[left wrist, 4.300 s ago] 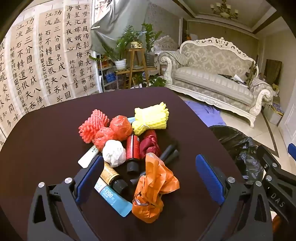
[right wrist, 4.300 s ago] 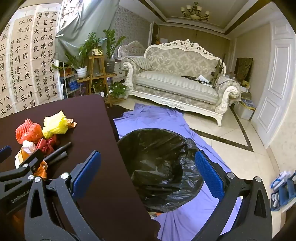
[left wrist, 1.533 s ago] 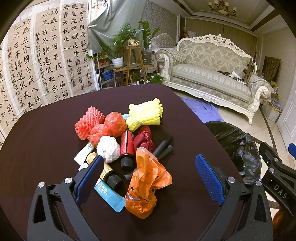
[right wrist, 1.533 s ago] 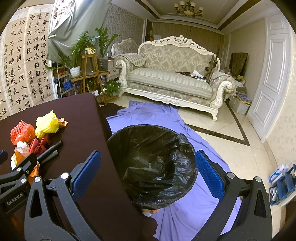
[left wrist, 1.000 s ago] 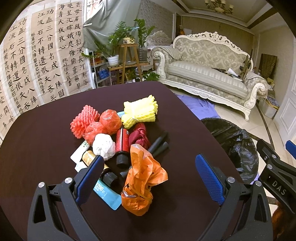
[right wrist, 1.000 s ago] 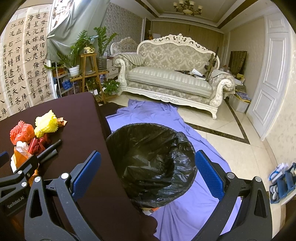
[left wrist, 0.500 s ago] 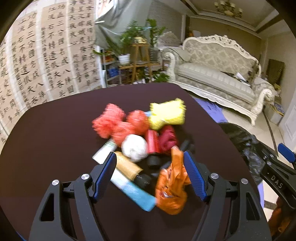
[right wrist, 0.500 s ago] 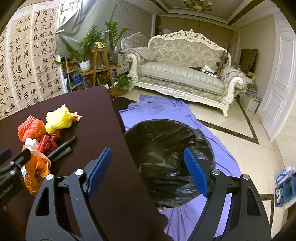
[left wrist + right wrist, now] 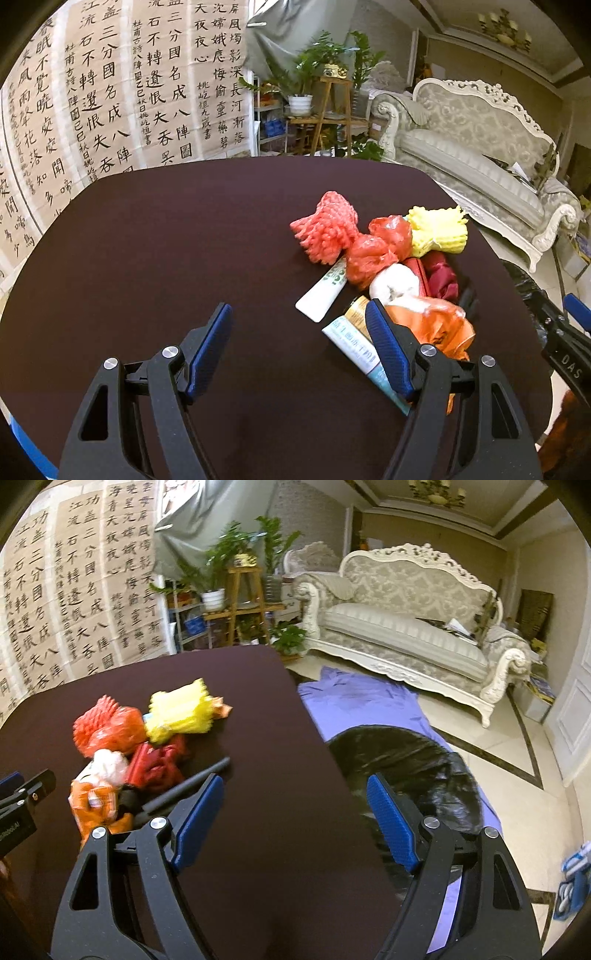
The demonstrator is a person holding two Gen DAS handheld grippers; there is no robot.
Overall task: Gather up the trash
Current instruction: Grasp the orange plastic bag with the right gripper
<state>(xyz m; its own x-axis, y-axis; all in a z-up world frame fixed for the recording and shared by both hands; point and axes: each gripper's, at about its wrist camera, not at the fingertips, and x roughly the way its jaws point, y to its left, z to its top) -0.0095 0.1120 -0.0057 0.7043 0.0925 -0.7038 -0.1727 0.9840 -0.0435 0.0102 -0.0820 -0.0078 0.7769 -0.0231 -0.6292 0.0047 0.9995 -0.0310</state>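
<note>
My left claw (image 9: pixel 299 338) stands partly spread with nothing between its blue pads (image 9: pixel 212 345), only the bare dark surface (image 9: pixel 166 240) under the gap. The trash heap lies at about two o'clock from it, and my right-side pad overlaps the near end of the heap in the left wrist view. Nearest there is a crumpled orange bag (image 9: pixel 436 325), with a pale blue tube (image 9: pixel 354 345) beside it running toward five o'clock under my finger. A white tube (image 9: pixel 323 291) points out at eight o'clock from the pile. Behind these sit a white wad (image 9: pixel 393 282), a dark red cloth bundle (image 9: pixel 441 277), two red-orange bags (image 9: pixel 376 247), a coral foam net (image 9: pixel 327 232) and, farthest off at one o'clock, a yellow foam net (image 9: pixel 437 230)

My right claw (image 9: pixel 295 806) is also partly spread and holds nothing; its gap spans the surface's right edge. The same heap lies at ten o'clock from it, and a black pen-like stick (image 9: pixel 184 788) reaches from the pile to just behind my left-side pad. At two to three o'clock, on the floor beside the surface, is the bin lined with a black bag (image 9: pixel 413 764), standing on a purple sheet (image 9: pixel 362 698). Beyond, at one o'clock, stands a pale carved sofa (image 9: pixel 406 631)
</note>
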